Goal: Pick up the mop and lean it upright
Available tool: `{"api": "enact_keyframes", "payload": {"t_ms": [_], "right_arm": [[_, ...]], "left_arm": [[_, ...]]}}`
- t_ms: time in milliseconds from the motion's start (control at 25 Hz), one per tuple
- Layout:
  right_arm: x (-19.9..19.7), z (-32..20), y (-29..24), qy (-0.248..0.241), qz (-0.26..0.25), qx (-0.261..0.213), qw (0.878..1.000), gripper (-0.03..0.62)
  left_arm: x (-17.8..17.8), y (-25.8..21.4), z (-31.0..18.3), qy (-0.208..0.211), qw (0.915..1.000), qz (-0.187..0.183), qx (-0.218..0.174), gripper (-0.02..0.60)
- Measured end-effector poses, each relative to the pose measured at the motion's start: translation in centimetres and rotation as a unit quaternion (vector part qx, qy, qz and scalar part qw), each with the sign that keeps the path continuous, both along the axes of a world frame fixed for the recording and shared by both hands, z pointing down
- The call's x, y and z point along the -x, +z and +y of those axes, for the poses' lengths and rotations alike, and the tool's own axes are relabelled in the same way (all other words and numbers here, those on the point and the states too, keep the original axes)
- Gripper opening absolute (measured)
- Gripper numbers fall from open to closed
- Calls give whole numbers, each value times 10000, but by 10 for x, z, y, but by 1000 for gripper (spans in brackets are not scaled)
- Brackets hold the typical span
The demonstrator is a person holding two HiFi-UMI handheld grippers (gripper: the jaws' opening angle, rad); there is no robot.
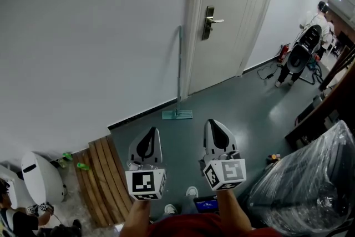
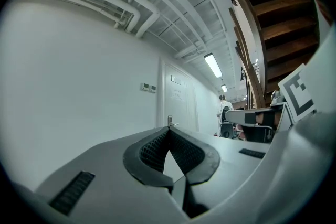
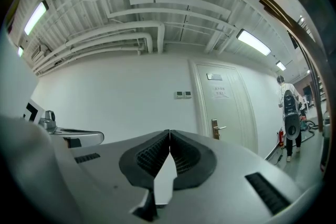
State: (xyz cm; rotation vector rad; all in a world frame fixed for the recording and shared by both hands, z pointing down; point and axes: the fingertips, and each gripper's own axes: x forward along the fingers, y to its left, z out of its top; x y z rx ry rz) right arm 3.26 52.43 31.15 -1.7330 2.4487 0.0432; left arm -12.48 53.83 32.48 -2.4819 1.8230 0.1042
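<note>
We hold both grippers level and side by side above the grey floor (image 1: 238, 100), pointing toward the white wall (image 1: 83, 36). On the left gripper (image 1: 150, 136) the two ribbed pads meet at their tips, and its own view shows nothing between them (image 2: 168, 130). The right gripper (image 1: 217, 128) is in the same condition: its own view shows the pads pressed together at the tips with no object in the gap behind them (image 3: 169, 132). Neither gripper touches anything. The mop (image 1: 179, 72) stands well ahead of us, clear of both grippers. Its long handle leans upright against the wall just beside the frame of the white door (image 1: 233, 19), and its flat green head (image 1: 177, 114) rests on the floor at the base of the wall. To our left, wooden slats (image 1: 100, 175) lie on the floor. To our right sits a plastic-wrapped bundle (image 1: 310, 180).
</note>
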Motion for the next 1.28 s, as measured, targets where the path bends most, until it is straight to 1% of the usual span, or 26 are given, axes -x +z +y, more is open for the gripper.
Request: {"api": "enact_keyframes", "payload": {"t_ms": [280, 440, 640, 880, 1280], "right_arm": [[-6, -27, 4, -4, -63, -24, 10000, 18], [-14, -50, 8, -36, -97, 5, 9999, 18], [-31, -90, 9, -60, -153, -13, 9999, 18], [-52, -136, 11, -138, -250, -74, 9996, 18], [-82, -224, 11, -309, -155, -54, 9994, 18]], "left_arm": [[-6, 2, -27, 14, 10000, -39, 8, 12], [-17, 6, -50, 2, 10000, -77, 46, 13], [-37, 9, -89, 14, 9999, -99, 90, 12], [-59, 11, -134, -115, 9998, -168, 44, 12], [-95, 9, -220, -314, 9993, -187, 41, 14]]}}
